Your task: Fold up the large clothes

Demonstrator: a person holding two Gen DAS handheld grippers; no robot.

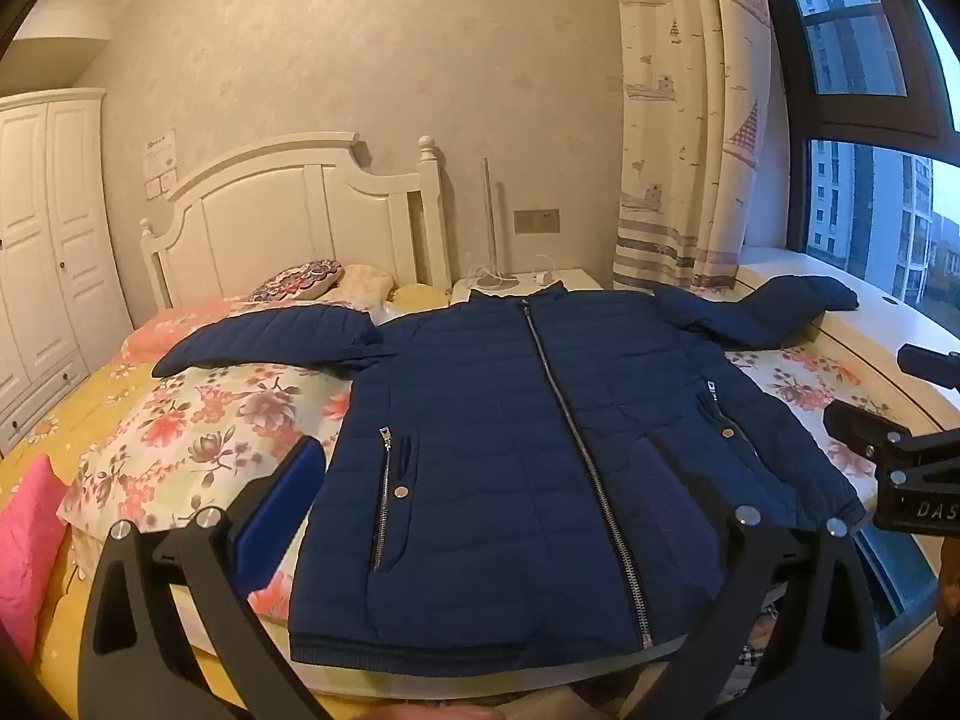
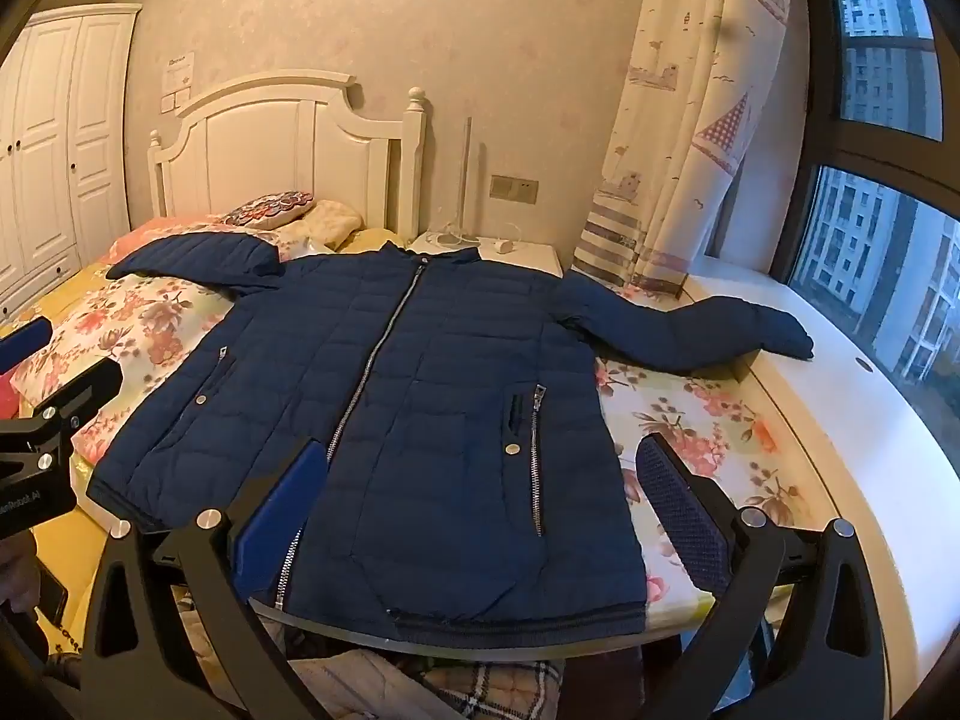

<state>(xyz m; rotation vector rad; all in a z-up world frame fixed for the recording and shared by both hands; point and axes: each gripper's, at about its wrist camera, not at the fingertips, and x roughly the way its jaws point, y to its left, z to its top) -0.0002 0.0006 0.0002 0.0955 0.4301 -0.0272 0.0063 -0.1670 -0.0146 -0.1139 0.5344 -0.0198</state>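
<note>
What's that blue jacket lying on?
The blue jacket lies spread on a floral quilt over a yellow sheet. One sleeve reaches onto the white window ledge. What lies directly beneath it is hidden.

- Left gripper (image 1: pixel 474 492) is hanging tilted downward, jaws spread fully wide, nothing between the pads.
- Its blue left pad (image 1: pixel 279 516) is showing clearly; the opposite finger is reading dark.
- Right gripper (image 2: pixel 498 504) is angling downward likewise, jaws wide apart, pads pressing on nothing.
- Each gripper is showing at the edge of the other's view: the right one (image 1: pixel 900 450) and the left one (image 2: pixel 54 420) are sitting side by side, apart.
</note>
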